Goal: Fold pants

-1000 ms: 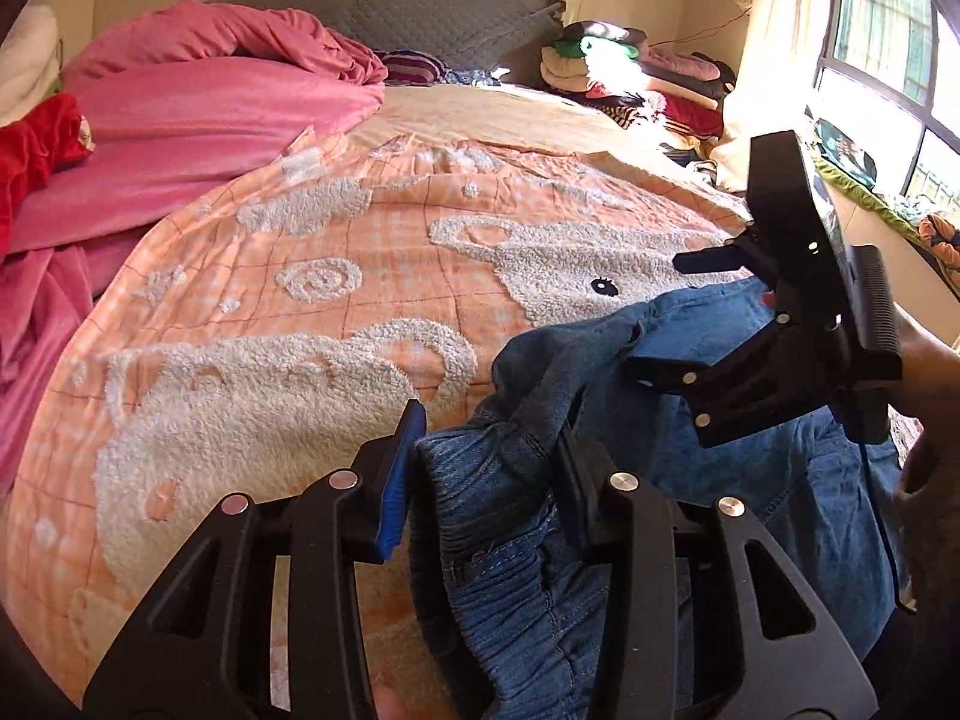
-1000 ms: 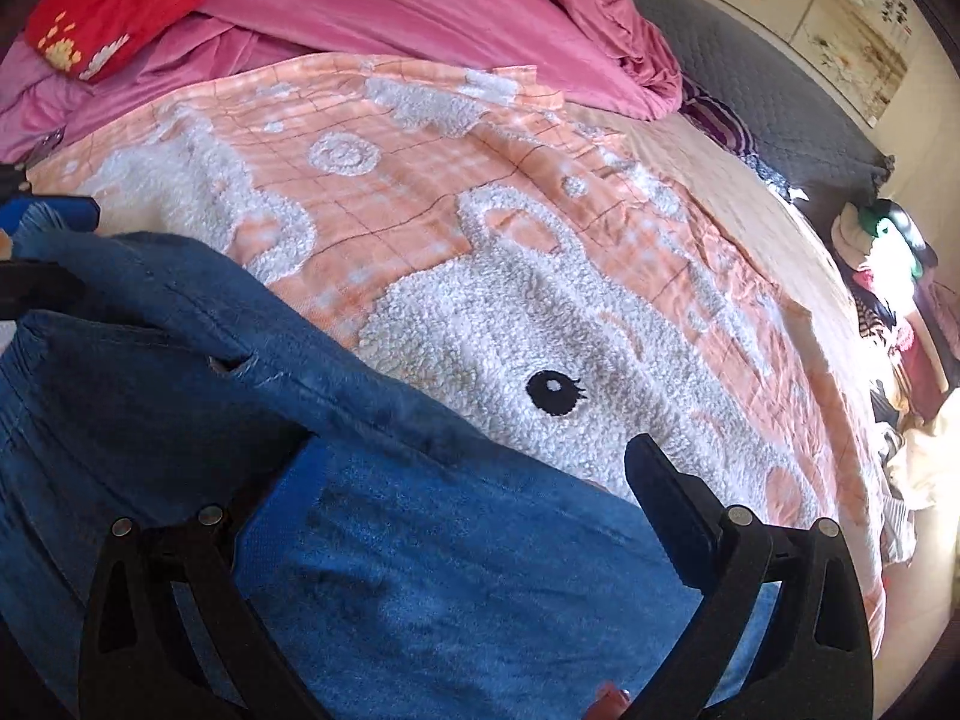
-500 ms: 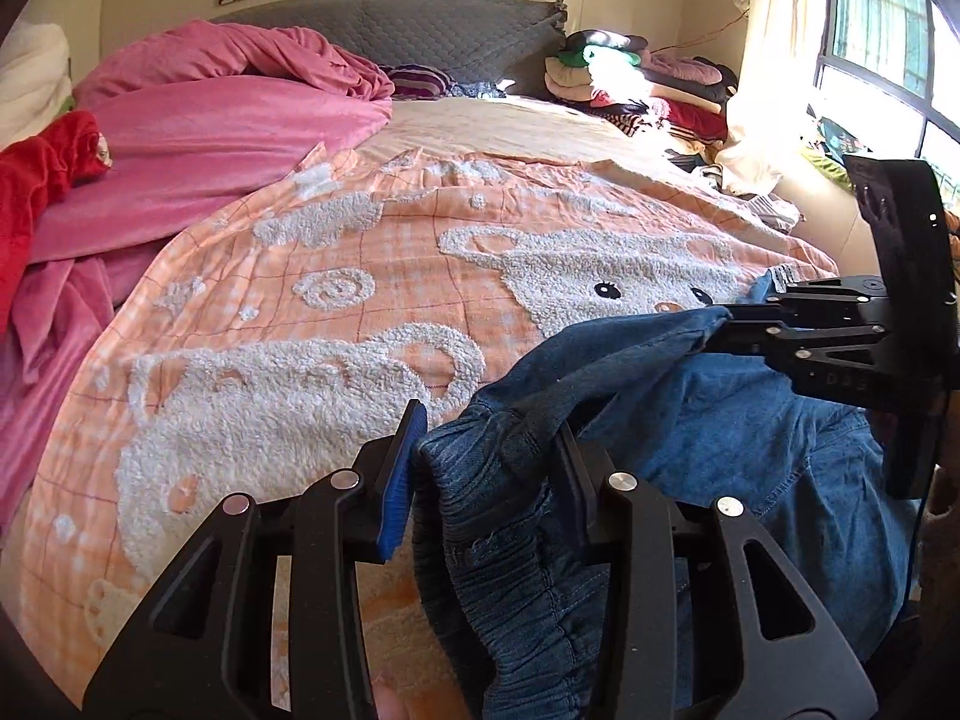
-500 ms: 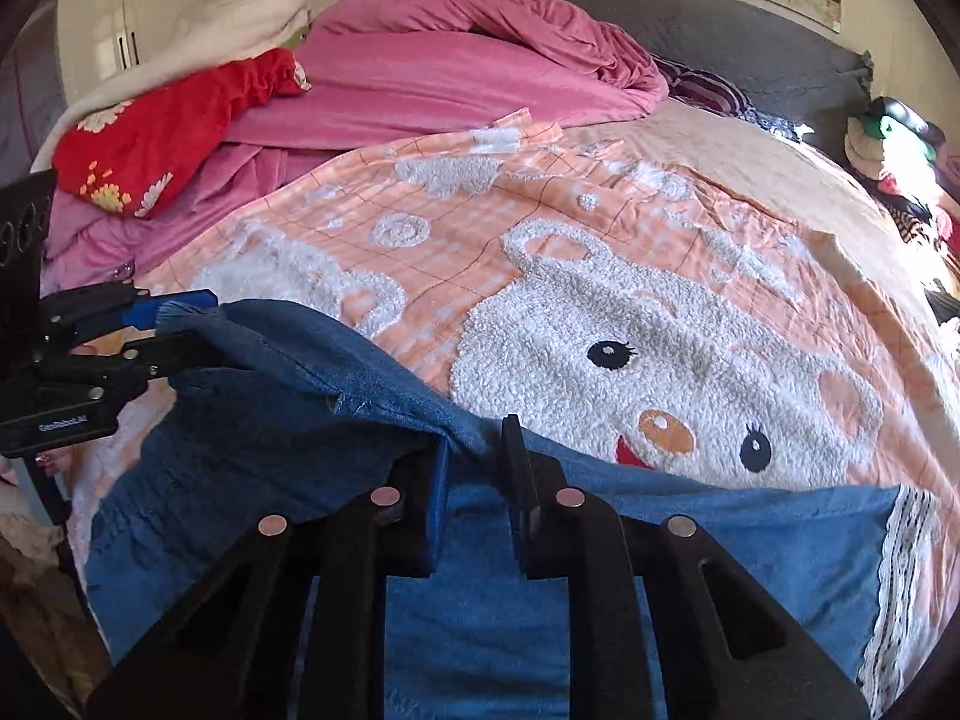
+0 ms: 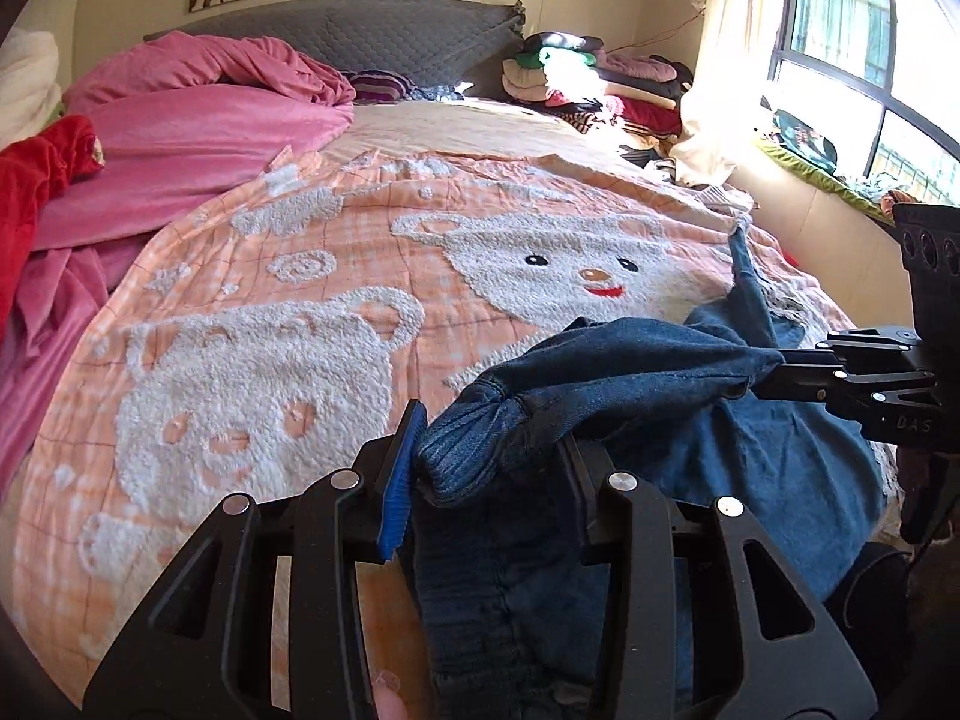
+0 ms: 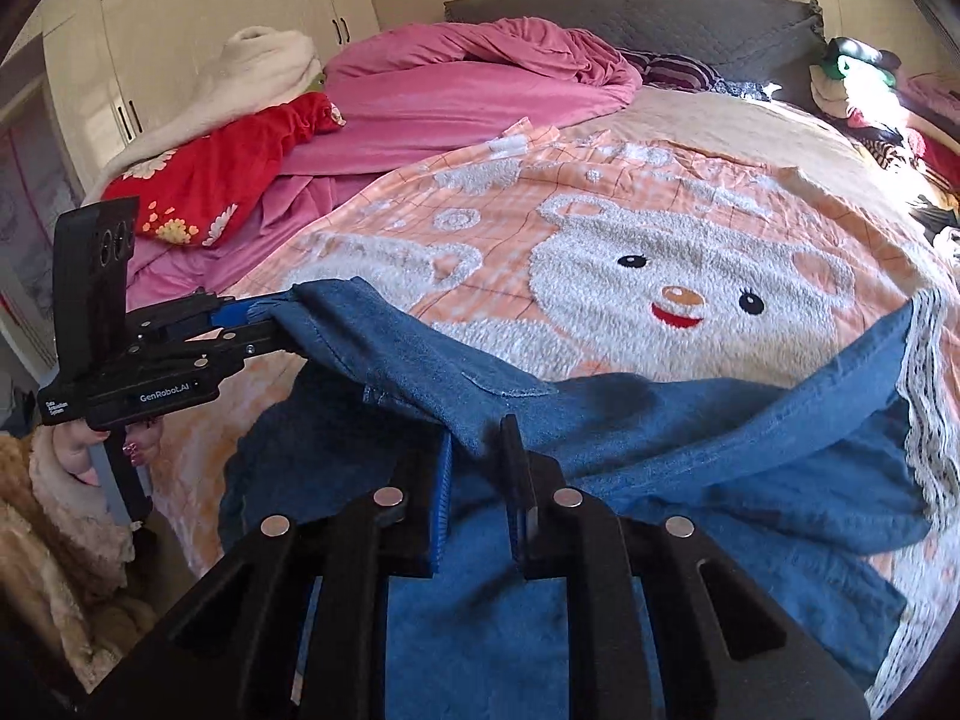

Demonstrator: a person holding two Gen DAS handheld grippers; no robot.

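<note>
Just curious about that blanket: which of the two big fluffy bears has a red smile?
The bear on the right, nearer the window: black eyes, red mouth. The left bear has only pale peach features.

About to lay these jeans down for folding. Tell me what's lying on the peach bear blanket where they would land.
Nothing visible. The peach blanket with white fluffy bears is bare beyond the blue denim pants. The pink duvet and red floral cloth sit off to the left, beside the blanket.
</note>
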